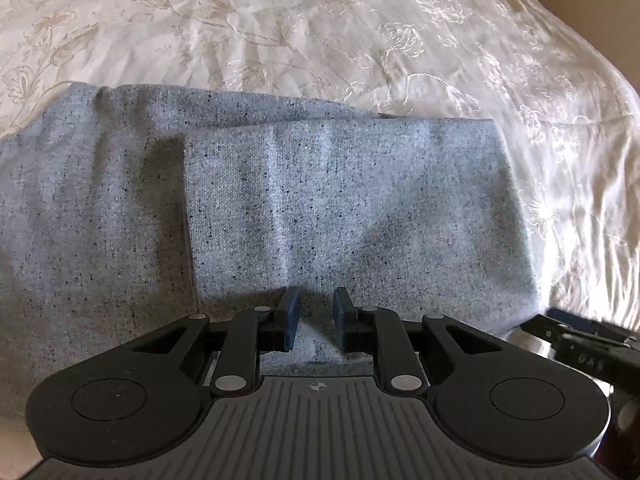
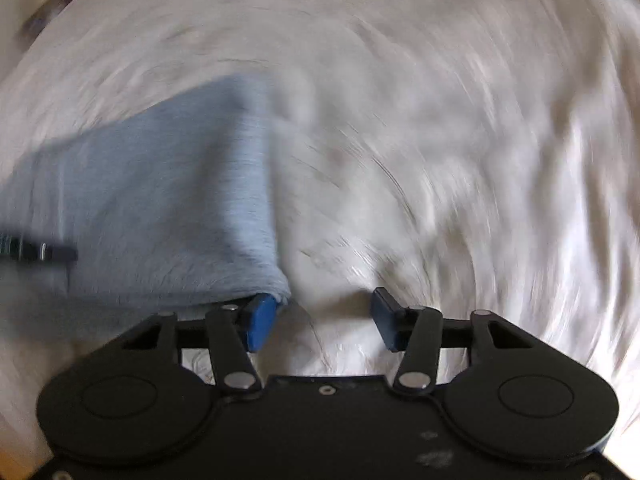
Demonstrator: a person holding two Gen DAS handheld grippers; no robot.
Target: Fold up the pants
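1. Pants lay folded on the bed, a layer doubled over.
2. Left tongs hovered parted over the near edge, gripping nothing.
3. Right tongs were spread wide beside the corner; blurred motion risked snagging and undoing the fold.

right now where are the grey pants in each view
Left wrist: the pants fill the middle and left of the picture, folded, just ahead of the left gripper.
Right wrist: the pants sit in the left half, blurred, their near corner beside the left finger of the open right gripper.
Shared landmark: the white bedspread, which borders the right edge of the pants in both views.
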